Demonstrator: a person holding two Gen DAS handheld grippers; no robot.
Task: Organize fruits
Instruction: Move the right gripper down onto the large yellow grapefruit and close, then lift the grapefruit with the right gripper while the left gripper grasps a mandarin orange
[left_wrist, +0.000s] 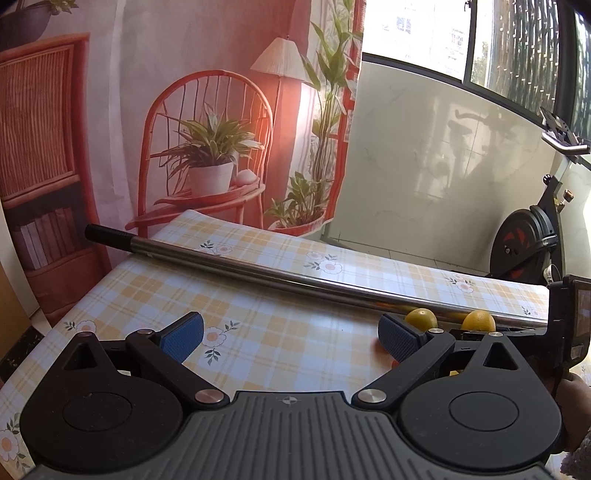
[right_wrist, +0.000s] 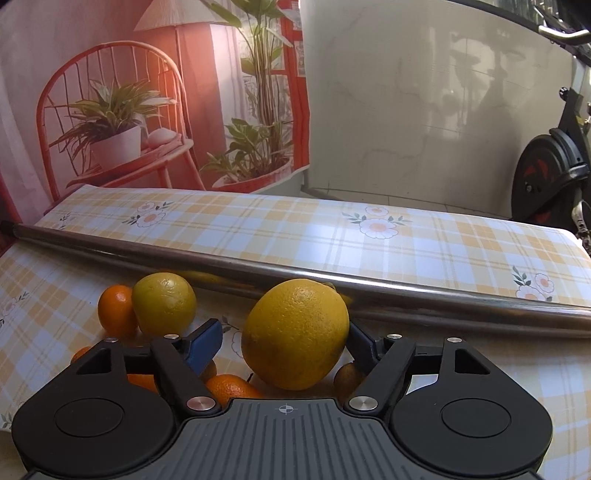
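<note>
A large round yellow citrus fruit (right_wrist: 297, 334) is seen between the spread blue pads of the right gripper (right_wrist: 286, 343), touching only the right pad. A second yellow fruit (right_wrist: 164, 303) and small orange mandarins (right_wrist: 117, 311) lie beside it on the checked tablecloth (right_wrist: 295, 229), before a steel pole (right_wrist: 332, 284). The left gripper (left_wrist: 291, 334) is held wide open, empty.

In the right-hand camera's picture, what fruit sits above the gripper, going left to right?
Small orange → yellow-green citrus → big yellow citrus between the right gripper's fingers. The fruits lower down, partly hidden by the gripper, are left out.
</note>
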